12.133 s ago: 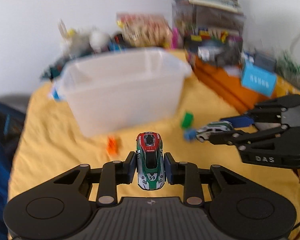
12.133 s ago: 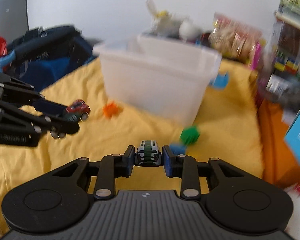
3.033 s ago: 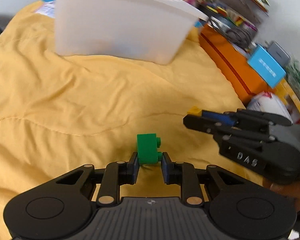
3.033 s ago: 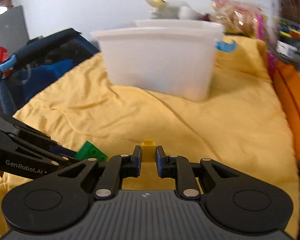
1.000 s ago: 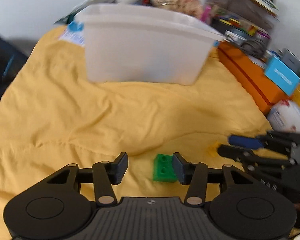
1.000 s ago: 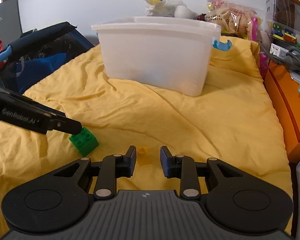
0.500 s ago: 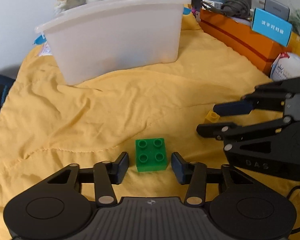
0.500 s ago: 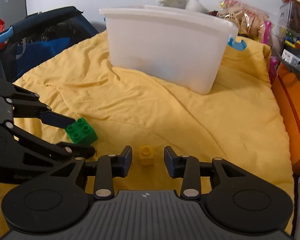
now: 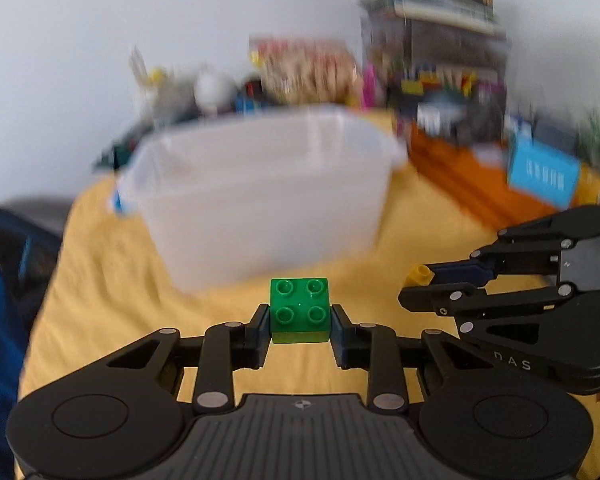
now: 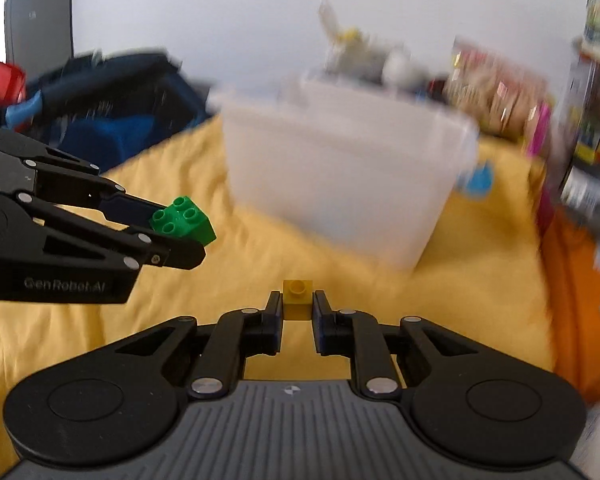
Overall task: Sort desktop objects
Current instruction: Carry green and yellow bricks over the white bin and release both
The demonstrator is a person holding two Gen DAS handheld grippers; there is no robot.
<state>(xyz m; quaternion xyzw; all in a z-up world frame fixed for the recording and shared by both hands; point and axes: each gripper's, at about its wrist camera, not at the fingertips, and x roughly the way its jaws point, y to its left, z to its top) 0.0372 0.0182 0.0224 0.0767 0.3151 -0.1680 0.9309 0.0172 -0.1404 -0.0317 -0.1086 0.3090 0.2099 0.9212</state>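
Yellow cloth, bin at back, clutter behind; both bricks now lifted.

Half a second ago the green brick and yellow brick lay on the cloth between open jaws. Now the left gripper is clamped on the green one, studs up, and the right gripper is clamped on the yellow one; both are held clear of the cloth, short of the bin. Background is motion-blurred, so both seem to be travelling. Judgement: grasps done, carry to the bin under way, drop remains. Bin is translucent white, open-topped; its contents cannot be made out from these angles.
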